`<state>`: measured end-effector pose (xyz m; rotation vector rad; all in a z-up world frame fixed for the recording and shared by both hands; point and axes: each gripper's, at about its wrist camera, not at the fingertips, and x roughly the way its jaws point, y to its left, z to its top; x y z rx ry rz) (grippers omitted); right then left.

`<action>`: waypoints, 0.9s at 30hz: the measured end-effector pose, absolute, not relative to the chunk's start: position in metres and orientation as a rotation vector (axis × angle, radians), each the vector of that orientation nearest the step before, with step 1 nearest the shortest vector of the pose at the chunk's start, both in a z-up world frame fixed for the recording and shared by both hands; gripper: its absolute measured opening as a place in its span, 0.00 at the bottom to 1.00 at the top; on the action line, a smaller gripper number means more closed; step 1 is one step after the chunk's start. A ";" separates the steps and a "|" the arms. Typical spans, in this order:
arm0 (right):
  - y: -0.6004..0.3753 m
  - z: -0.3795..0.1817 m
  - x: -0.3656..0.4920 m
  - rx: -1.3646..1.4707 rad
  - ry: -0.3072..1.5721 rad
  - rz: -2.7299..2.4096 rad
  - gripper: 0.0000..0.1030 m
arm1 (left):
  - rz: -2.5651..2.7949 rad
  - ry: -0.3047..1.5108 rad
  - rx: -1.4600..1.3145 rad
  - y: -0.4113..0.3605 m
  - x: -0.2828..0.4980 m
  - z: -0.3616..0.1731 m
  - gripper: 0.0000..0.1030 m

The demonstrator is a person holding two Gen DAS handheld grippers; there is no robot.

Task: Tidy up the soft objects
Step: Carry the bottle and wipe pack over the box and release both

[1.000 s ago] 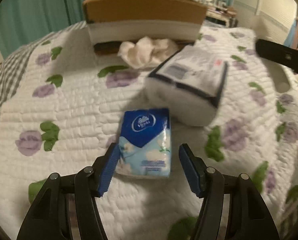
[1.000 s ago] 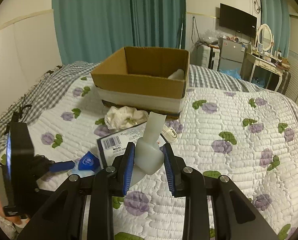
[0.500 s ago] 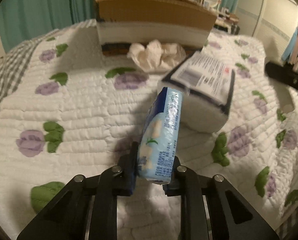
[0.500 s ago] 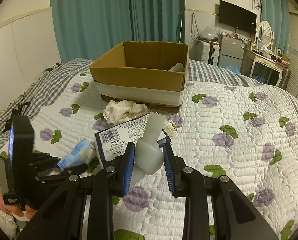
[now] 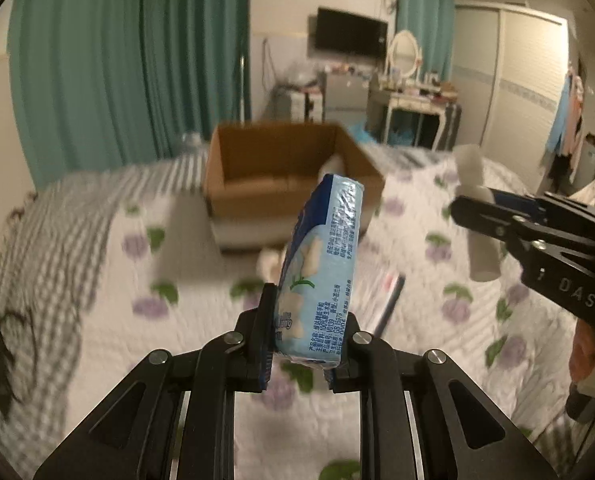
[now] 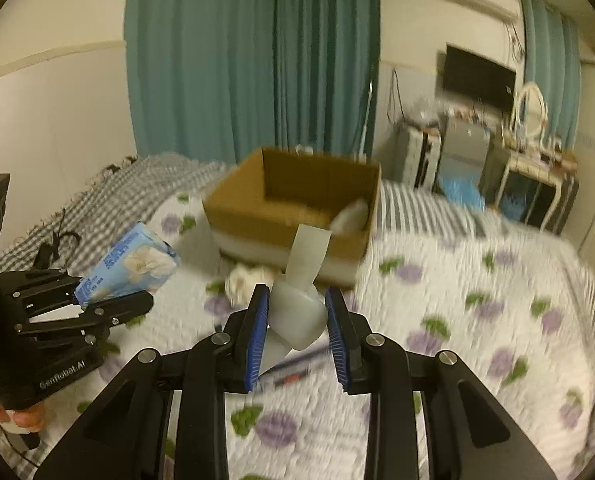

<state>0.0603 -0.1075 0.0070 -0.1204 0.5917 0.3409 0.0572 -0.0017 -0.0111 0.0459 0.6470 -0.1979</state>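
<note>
My left gripper (image 5: 299,344) is shut on a blue tissue pack (image 5: 323,264) and holds it upright above the bed, in line with the open cardboard box (image 5: 285,184). The pack also shows in the right wrist view (image 6: 131,266), in the left gripper (image 6: 109,304). My right gripper (image 6: 297,332) is shut on a white soft piece (image 6: 299,292), raised above the quilt in front of the box (image 6: 293,208). The right gripper (image 5: 481,208) shows at the right of the left wrist view. A white item (image 6: 351,216) lies inside the box.
A crumpled white cloth (image 6: 245,276) lies on the floral quilt (image 6: 477,320) in front of the box. A dark-edged package (image 6: 297,364) lies under my right gripper. Teal curtains (image 6: 253,56) hang behind; a dressing table (image 6: 533,184) stands at the right.
My left gripper closed on the tissue pack and lifted it off the quilt, tipping it upright. Both grippers rose and now face the box from higher up.
</note>
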 end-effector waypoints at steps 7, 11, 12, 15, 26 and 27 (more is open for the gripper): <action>-0.093 0.065 0.106 -0.153 0.491 0.351 0.28 | -0.202 0.580 0.050 -0.010 0.111 0.026 0.18; -0.087 0.072 0.149 -0.145 0.488 0.356 0.28 | -0.182 0.562 0.091 -0.011 0.154 0.025 0.18; -0.085 0.070 0.164 -0.143 0.497 0.360 0.28 | -0.175 0.565 0.093 -0.009 0.165 0.023 0.18; -0.080 0.059 0.201 -0.140 0.522 0.358 0.28 | -0.150 0.602 0.097 -0.003 0.204 0.008 0.18; -0.082 -0.012 0.292 -0.083 0.626 0.336 0.75 | -0.116 0.612 0.141 -0.001 0.262 -0.038 0.57; -0.085 -0.014 0.294 -0.070 0.622 0.327 0.88 | -0.110 0.612 0.131 0.001 0.263 -0.037 0.68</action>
